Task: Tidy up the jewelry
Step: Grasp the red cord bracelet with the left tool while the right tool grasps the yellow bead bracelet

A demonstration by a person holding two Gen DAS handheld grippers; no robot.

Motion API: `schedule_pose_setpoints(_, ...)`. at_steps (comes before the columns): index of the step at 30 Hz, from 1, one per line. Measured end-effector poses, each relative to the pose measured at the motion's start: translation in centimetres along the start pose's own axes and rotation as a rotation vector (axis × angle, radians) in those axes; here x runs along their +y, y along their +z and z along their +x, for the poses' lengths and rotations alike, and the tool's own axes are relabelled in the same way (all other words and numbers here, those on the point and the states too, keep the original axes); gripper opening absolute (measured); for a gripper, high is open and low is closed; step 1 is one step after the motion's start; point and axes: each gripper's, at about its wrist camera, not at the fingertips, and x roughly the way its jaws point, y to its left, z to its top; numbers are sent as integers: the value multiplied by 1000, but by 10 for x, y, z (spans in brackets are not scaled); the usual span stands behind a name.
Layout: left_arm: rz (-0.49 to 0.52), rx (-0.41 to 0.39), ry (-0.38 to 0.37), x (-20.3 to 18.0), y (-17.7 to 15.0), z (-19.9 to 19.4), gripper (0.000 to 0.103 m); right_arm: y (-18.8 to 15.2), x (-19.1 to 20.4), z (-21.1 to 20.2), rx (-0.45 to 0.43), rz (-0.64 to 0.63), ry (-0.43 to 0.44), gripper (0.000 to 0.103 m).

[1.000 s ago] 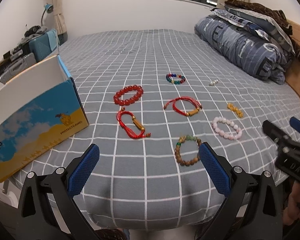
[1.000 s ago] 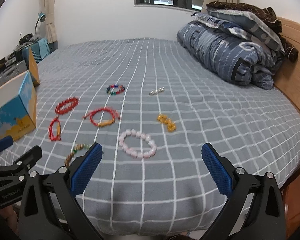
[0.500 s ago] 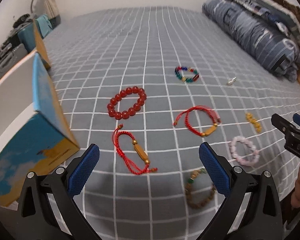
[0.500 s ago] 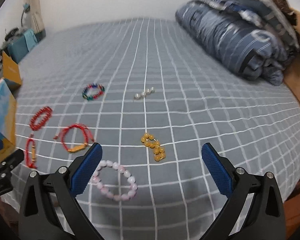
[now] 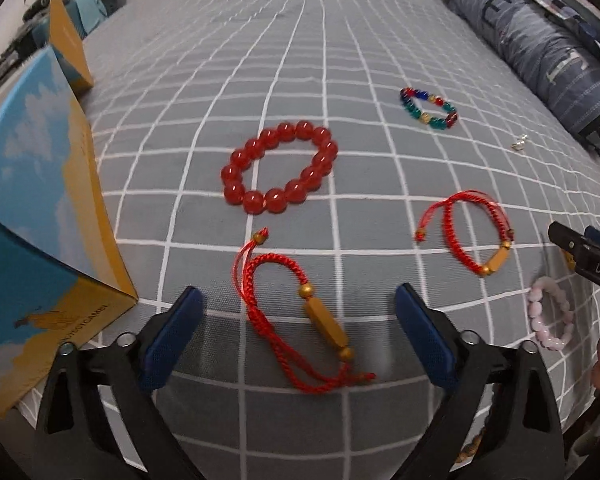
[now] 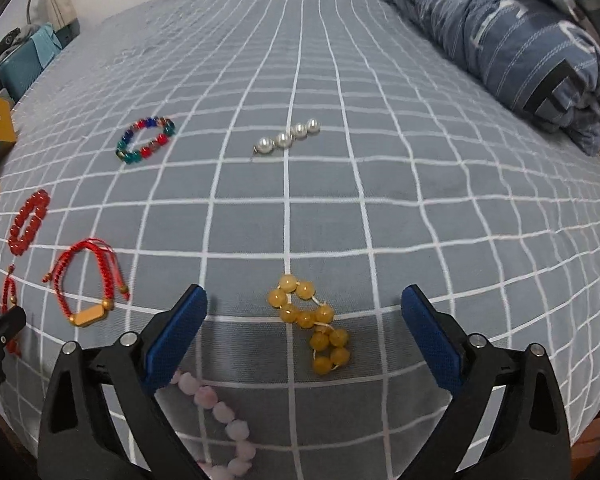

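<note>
Several bracelets lie on the grey checked bed. In the left wrist view my left gripper is open, low over a red cord bracelet with a gold bead; beyond it lie a red bead bracelet, a second red cord bracelet, a multicolour bead bracelet and a pink bead bracelet. In the right wrist view my right gripper is open, low over a yellow bead bracelet; a pearl strand lies beyond and the pink bracelet below left.
An open blue and yellow cardboard box stands on the bed at the left. A folded dark blue duvet lies along the right side. The bed's near edge is just below both grippers. Luggage stands far left.
Both grippers have moved forward and down toward the bed. The left now straddles the red cord bracelet, the right the yellow bead bracelet. Both stay open.
</note>
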Motion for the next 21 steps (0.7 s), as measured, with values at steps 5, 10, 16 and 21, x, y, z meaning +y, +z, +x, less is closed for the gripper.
schedule_pose_setpoints(5,-12,17,-20,2,0,5,74,-5,3,8,25,4,1,84)
schedule_pose_setpoints(10,-20,19,-53,5,-3,2,43,-5,6,9,36,4,29,62)
schedule_pose_setpoints(16,-5,15,-68,5,-4,-2,12,-4,9,7,38,1,29,27)
schedule_pose_setpoints(21,15,-3,-71,1,-6,-7,11,-5,6,4,33,21,40,19)
